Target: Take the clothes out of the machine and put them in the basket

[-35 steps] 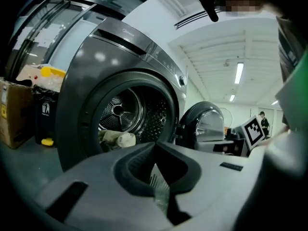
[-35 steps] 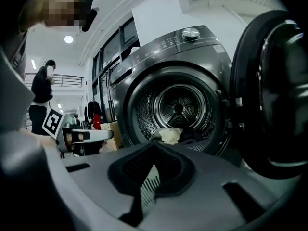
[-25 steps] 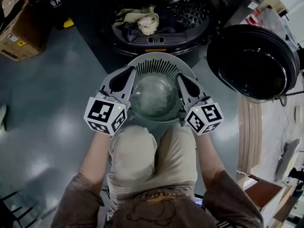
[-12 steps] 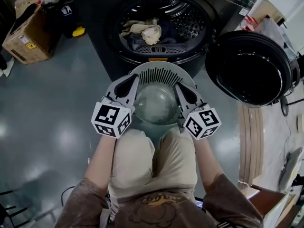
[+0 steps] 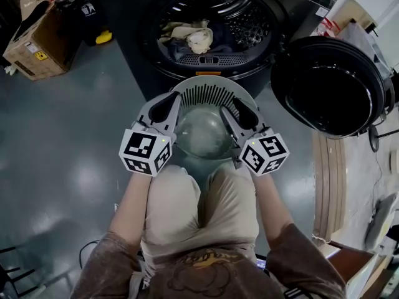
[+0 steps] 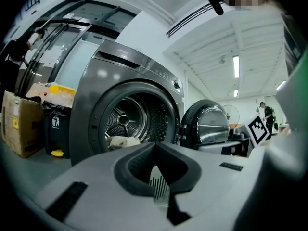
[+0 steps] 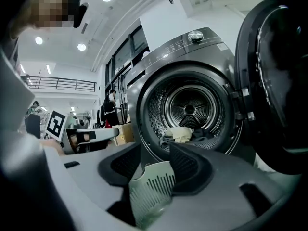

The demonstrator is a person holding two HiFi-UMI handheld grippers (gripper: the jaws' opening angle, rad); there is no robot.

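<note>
Right hand-held gripper [image 7: 155, 165] opening, basket [image 7: 151, 191] between

A brown cardboard box [image 5: 34, 45] with a yellow label sits on the glossy grey floor [image 5: 62, 161] at the head view's upper left; just beside it stands a black plastic bin [image 5: 87, 14] bearing a white symbol; a small yellow object [image 5: 103, 37] lies at the bin's foot; a stack of pale wooden boards [image 5: 327, 179] shows at the right; long white strip lights [image 6: 236, 66] cross the ceiling; a person in dark clothes [image 7: 111, 105] stands far off.
</note>
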